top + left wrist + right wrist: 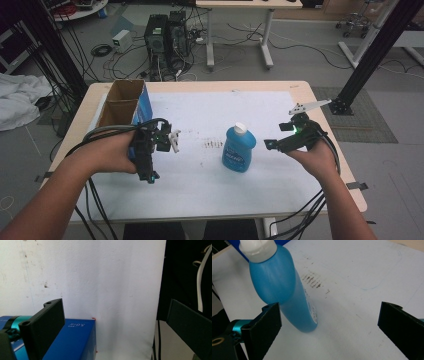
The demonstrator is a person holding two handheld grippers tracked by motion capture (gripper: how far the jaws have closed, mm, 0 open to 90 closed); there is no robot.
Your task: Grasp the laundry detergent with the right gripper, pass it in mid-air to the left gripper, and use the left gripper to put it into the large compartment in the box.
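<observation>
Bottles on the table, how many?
1. The blue bottle stands upright mid-table on the white sheet, just off the right gripper. More could be hidden inside the open box.

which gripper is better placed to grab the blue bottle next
Right, probably. The right gripper is open, aimed at the blue bottle, which stands upright just ahead of its jaws. The left gripper, also open, sits by the blue cardboard box, away from the bottle.

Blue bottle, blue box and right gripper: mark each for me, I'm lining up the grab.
blue bottle (239, 152), high view, on its labelled front.
blue box (142, 107), high view, on its blue side wall.
right gripper (270, 144), high view, at the jaw tips, open beside the bottle.
</observation>
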